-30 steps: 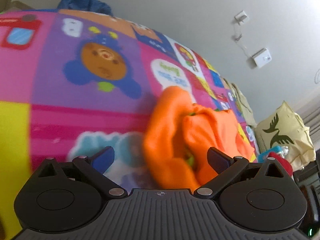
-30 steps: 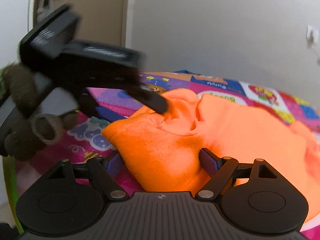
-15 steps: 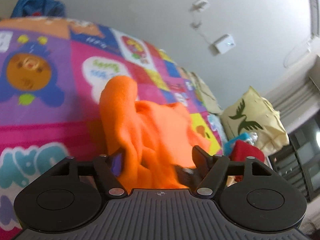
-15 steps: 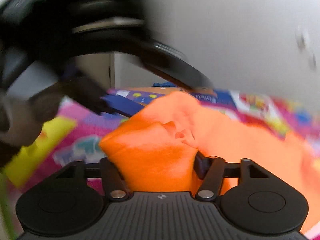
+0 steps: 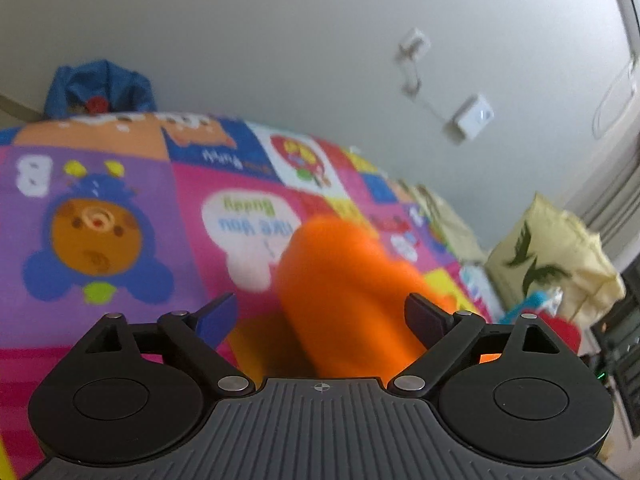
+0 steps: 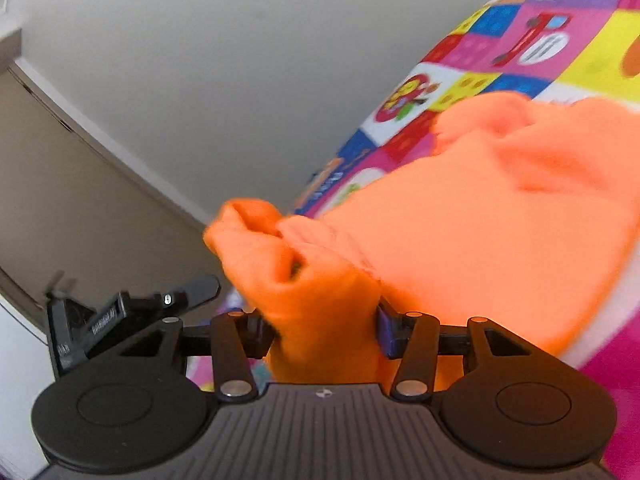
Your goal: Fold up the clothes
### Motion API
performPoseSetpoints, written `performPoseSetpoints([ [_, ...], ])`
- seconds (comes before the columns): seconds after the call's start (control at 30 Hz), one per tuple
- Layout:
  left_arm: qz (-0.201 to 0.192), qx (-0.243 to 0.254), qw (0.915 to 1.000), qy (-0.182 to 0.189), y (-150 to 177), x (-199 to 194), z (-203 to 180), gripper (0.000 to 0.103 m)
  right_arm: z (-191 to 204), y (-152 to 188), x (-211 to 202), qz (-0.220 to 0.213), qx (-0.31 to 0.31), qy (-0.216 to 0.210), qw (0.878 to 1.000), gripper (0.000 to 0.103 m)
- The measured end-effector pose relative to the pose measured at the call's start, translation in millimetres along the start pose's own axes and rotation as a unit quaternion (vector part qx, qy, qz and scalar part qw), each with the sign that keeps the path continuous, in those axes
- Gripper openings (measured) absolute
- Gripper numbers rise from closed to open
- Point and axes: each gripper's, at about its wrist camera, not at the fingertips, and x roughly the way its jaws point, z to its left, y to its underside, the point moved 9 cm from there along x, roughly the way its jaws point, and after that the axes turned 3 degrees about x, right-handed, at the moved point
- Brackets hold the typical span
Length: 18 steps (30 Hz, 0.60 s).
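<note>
An orange fleece garment (image 5: 340,280) lies bunched on a bright patchwork play mat (image 5: 120,160). My left gripper (image 5: 320,304) hangs over it with its jaws opening; a raised fold stands between the fingers, and the left pad is clear of the cloth. In the right wrist view my right gripper (image 6: 320,320) is shut on a gathered edge of the orange garment (image 6: 480,220), which stretches away to the right over the mat (image 6: 580,40). The view is rolled steeply. The left gripper (image 6: 132,312) shows as a black shape at the lower left.
A blue cloth bundle (image 5: 98,88) sits at the mat's far edge by the wall. A cream bag with a bird print (image 5: 552,248) and a red item (image 5: 560,332) stand to the right. A white box (image 5: 474,116) hangs on the wall. A door (image 6: 80,200) shows on the left.
My right gripper closed on the garment's edge, rolled and swept sideways, pulling the cloth out. My left gripper narrowed on the fold, then widened again and rose a little.
</note>
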Motion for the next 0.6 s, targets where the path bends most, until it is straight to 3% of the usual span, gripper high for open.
performPoseSetpoints([
  [0.17, 0.032, 0.02, 0.9992, 0.01, 9.3, 42.4, -13.0, 0.094, -22.6, -2.5, -15.7, -0.021, -0.065, 0.085, 0.994, 0.049],
  [0.23, 0.044, 0.032, 0.9983, 0.02, 11.6, 59.6, -22.4, 0.094, -17.6, -3.3, -18.1, -0.028, -0.124, 0.109, 0.986, 0.054],
  [0.3, 0.055, 0.054, 0.9969, 0.012, 14.4, 73.8, -30.4, 0.095, -11.6, -4.6, -21.5, -0.038, -0.185, 0.133, 0.973, 0.06],
  [0.4, 0.062, 0.096, 0.9933, -0.01, 16.1, 86.6, -39.6, 0.096, 16.0, -11.2, -41.0, -0.1, -0.287, 0.165, 0.938, 0.062],
  [0.43, 0.061, 0.111, 0.9918, -0.017, 16.1, 87.1, -41.9, 0.096, 22.8, -15.5, -39.7, -0.113, -0.302, 0.165, 0.932, 0.062],
  [0.6, 0.057, 0.119, 0.991, -0.024, 14.5, 80.8, -40.9, 0.096, 10.7, -23.1, 10.1, -0.068, -0.282, 0.194, 0.937, 0.053],
])
